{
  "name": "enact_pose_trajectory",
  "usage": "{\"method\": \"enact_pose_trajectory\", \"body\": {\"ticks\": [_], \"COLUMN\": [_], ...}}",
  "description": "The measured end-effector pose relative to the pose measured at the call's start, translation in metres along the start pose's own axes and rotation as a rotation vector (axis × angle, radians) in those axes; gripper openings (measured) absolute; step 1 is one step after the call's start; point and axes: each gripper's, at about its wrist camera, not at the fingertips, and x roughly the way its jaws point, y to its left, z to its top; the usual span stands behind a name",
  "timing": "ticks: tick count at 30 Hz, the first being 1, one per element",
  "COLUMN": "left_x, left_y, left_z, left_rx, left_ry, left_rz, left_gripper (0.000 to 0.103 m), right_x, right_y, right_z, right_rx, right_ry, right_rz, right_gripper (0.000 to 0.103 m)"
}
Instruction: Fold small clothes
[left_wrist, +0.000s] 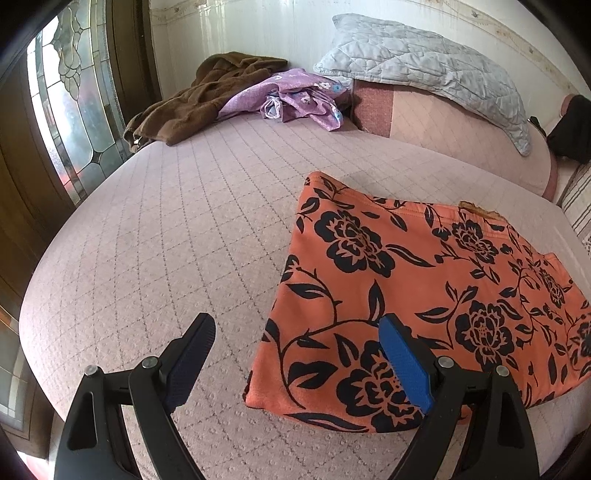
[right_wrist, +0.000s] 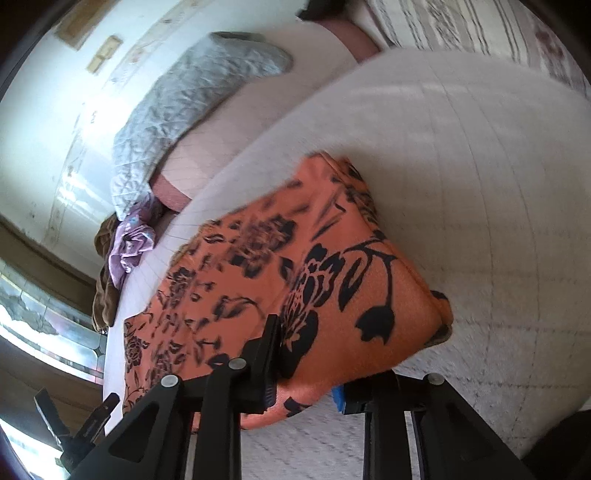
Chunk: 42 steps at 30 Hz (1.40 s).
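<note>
An orange garment with black flowers (left_wrist: 413, 280) lies folded flat on the pink quilted bed (left_wrist: 166, 229). My left gripper (left_wrist: 297, 328) is open and empty, above the garment's near left corner, its blue right pad (left_wrist: 404, 362) over the cloth. In the blurred, tilted right wrist view the same garment (right_wrist: 332, 280) fills the middle. My right gripper (right_wrist: 310, 354) has the garment's near folded edge between its fingers, and its jaws stand well apart around the thick fold. The blur hides whether they press the cloth.
A brown garment (left_wrist: 192, 99) and a purple floral cloth (left_wrist: 299, 94) lie heaped at the far side of the bed. A grey quilted pillow (left_wrist: 424, 70) rests on the pink headboard bolster (left_wrist: 461, 136). A stained-glass door (left_wrist: 70, 110) stands left.
</note>
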Motion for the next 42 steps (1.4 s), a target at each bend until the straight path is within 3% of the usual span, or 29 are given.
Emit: {"method": "enact_pose_trajectory", "body": {"ticks": [7, 10, 14, 16, 20, 24, 27, 30, 33, 37, 40, 42], "left_x": [0.005, 0.010, 0.028, 0.040, 0.042, 0.030, 0.020, 0.017, 0.015, 0.009, 0.006, 0.008], "left_y": [0.003, 0.003, 0.001, -0.001, -0.003, 0.006, 0.021, 0.036, 0.055, 0.081, 0.087, 0.085], "left_z": [0.000, -0.001, -0.006, -0.008, -0.005, 0.004, 0.012, 0.018, 0.023, 0.026, 0.027, 0.028], "left_rx": [-0.015, -0.017, -0.015, -0.022, -0.023, -0.064, -0.102, -0.132, -0.170, -0.227, -0.233, -0.228], "left_ry": [0.015, 0.026, 0.079, 0.104, 0.105, 0.069, 0.023, 0.007, -0.006, -0.036, -0.057, -0.053], "left_rz": [0.001, 0.008, 0.024, 0.017, 0.015, -0.002, 0.022, 0.054, 0.100, 0.162, 0.196, 0.180], "left_gripper": [0.091, 0.091, 0.091, 0.091, 0.091, 0.091, 0.091, 0.091, 0.091, 0.091, 0.091, 0.091], "right_x": [-0.012, 0.000, 0.022, 0.020, 0.021, 0.012, 0.000, -0.010, -0.012, 0.006, 0.018, 0.022], "right_y": [0.019, 0.007, -0.031, -0.043, -0.033, 0.003, 0.042, 0.089, 0.144, 0.219, 0.242, 0.234], "right_z": [0.008, 0.003, -0.013, -0.014, -0.009, -0.005, 0.001, 0.007, 0.003, -0.029, -0.049, -0.054], "right_rx": [-0.011, 0.028, 0.187, 0.238, 0.196, 0.018, -0.080, -0.148, -0.211, -0.324, -0.374, -0.343], "right_ry": [-0.025, 0.013, 0.109, 0.080, 0.083, 0.052, 0.009, -0.012, 0.003, 0.059, 0.074, 0.120], "right_rz": [0.021, 0.016, 0.036, 0.091, 0.059, -0.009, -0.009, 0.054, 0.178, 0.293, 0.303, 0.304], "right_gripper": [0.022, 0.025, 0.031, 0.031, 0.032, 0.028, 0.026, 0.026, 0.022, 0.022, 0.023, 0.024]}}
